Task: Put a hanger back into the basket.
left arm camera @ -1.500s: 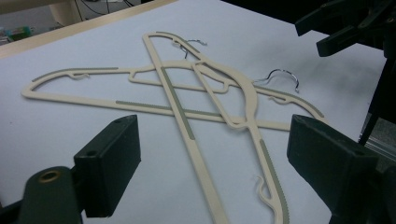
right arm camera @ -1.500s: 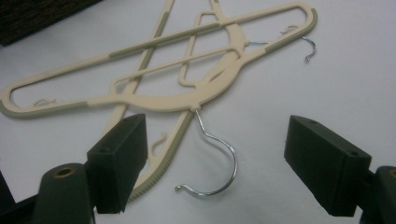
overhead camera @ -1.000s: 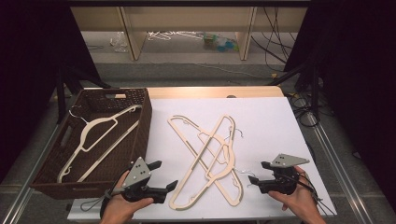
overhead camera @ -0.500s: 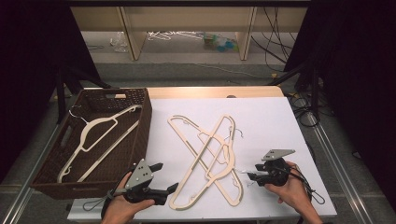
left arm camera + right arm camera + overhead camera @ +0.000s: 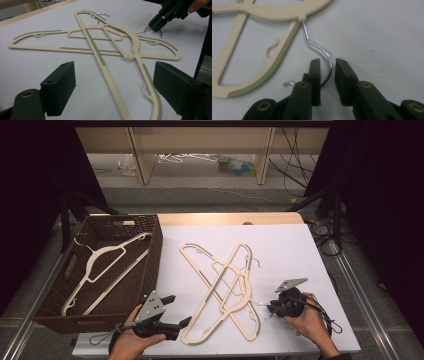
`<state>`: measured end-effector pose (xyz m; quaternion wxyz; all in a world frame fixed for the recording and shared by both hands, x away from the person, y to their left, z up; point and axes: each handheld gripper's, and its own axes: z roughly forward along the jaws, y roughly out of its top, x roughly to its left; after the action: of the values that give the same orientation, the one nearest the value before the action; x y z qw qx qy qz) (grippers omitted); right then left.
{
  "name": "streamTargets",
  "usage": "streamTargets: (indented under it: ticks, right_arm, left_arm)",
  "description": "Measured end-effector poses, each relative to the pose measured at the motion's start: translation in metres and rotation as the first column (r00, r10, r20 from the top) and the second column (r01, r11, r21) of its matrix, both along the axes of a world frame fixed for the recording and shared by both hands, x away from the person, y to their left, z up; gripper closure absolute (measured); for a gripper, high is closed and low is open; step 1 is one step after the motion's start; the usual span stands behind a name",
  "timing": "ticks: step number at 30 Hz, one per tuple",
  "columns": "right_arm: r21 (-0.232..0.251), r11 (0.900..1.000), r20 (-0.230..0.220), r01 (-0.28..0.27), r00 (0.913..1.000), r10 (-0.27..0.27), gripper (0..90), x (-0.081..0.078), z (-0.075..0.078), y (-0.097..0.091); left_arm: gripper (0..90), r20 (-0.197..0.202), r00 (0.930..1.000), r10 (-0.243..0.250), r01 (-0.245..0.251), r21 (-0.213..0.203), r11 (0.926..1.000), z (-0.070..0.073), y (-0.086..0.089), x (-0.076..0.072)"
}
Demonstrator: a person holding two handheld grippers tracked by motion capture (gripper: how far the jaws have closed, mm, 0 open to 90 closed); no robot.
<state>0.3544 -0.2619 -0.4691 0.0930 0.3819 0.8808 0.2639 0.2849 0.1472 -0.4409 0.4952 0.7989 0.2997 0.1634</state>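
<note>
I see cream matt plastic hangers (image 5: 220,285) with ribbed grey grip strips, lying on the table's smooth white matt sheet (image 5: 295,250). The hook (image 5: 322,53) is thin shiny metal wire. Left of the sheet, the basket (image 5: 150,265) looks like rough dark brown wicker.

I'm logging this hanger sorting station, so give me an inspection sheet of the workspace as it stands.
Surface: white tabletop, wooden edge at the far side.
Job's things: three cream hangers crossed in a pile; wire hook of one lies between the right gripper's fingers, gap visible on both sides. One hanger lies in the brown wicker basket.
Clutter: nothing seen on the table.
Grippers: right gripper jaws have just been closing around the hook, not yet pressing; left gripper open, nothing between its fingers.
Cables: one trails from each gripper; more hang at the far right.
Surroundings: wooden shelf legs, hangers and bottles on the floor behind.
</note>
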Motion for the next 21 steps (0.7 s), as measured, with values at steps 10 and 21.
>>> streamTargets:
  ticks: [10,21]
  right_arm:
    - [0.004,0.9982,-0.029,0.06,0.9978,-0.06,84.9,0.001,0.001,0.0]
    - [-0.033,0.9994,0.007,-0.011,0.9999,0.011,87.6,0.006,0.013,-0.026]
  left_arm:
    - [18.5,0.002,1.0,-0.009,0.008,0.011,0.9999,-0.001,0.0,0.0]
    - [18.7,-0.004,1.0,-0.007,0.008,0.014,0.9999,-0.002,0.0,0.0]
